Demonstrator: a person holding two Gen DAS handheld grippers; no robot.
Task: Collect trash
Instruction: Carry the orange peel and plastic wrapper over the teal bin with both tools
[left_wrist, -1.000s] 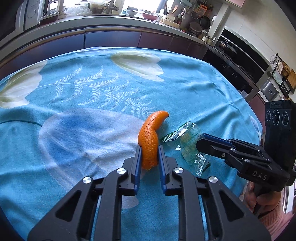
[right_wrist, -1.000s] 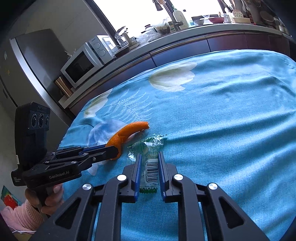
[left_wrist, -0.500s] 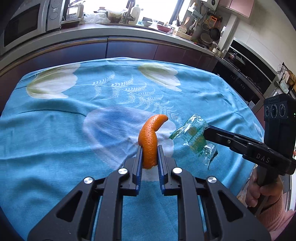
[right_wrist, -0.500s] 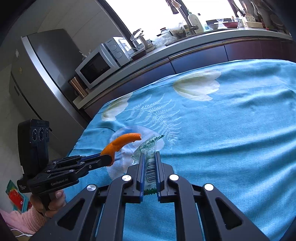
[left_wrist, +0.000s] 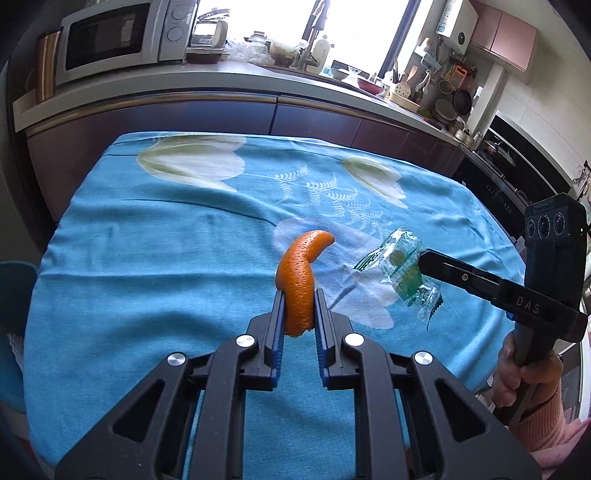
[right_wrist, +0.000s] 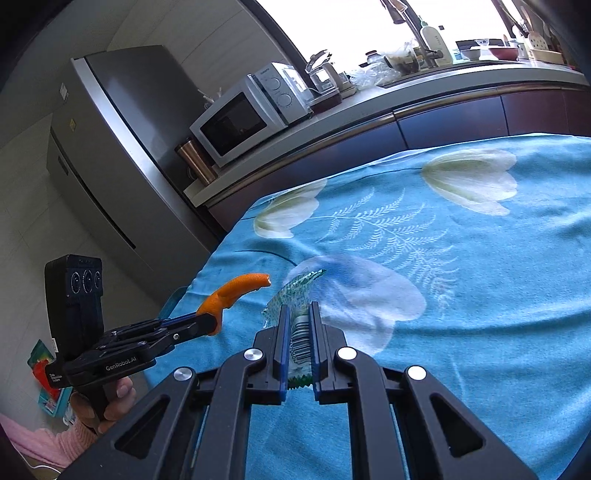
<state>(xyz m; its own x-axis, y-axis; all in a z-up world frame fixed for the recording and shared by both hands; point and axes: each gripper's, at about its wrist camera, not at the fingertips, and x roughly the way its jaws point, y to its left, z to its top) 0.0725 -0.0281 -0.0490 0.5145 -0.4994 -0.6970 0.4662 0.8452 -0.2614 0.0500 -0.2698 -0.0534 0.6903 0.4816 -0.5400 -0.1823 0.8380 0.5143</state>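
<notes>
- Your left hand-held gripper (left_wrist: 299, 314) is clamped on a curved piece of orange peel (left_wrist: 300, 280); the peel stands up between the blue pads, its tip curling over to the right, clear of the cloth.
- Your right hand-held gripper (right_wrist: 297, 332) is closed on a clear plastic wrapper (right_wrist: 301, 321) with green print and a barcode. The right jaws have just been closing, with the wrapper between them.
- In the left wrist view the wrapper (left_wrist: 400, 271) hangs from the right gripper's tip, just to the right of the peel and not touching it.
- Both pieces are lifted above the worktop, which is covered by a blue cloth (left_wrist: 147, 266) printed with white tulips.
- Behind it runs a kitchen counter with a microwave (right_wrist: 243, 118); a grey fridge (right_wrist: 122, 155) stands at its end.
</notes>
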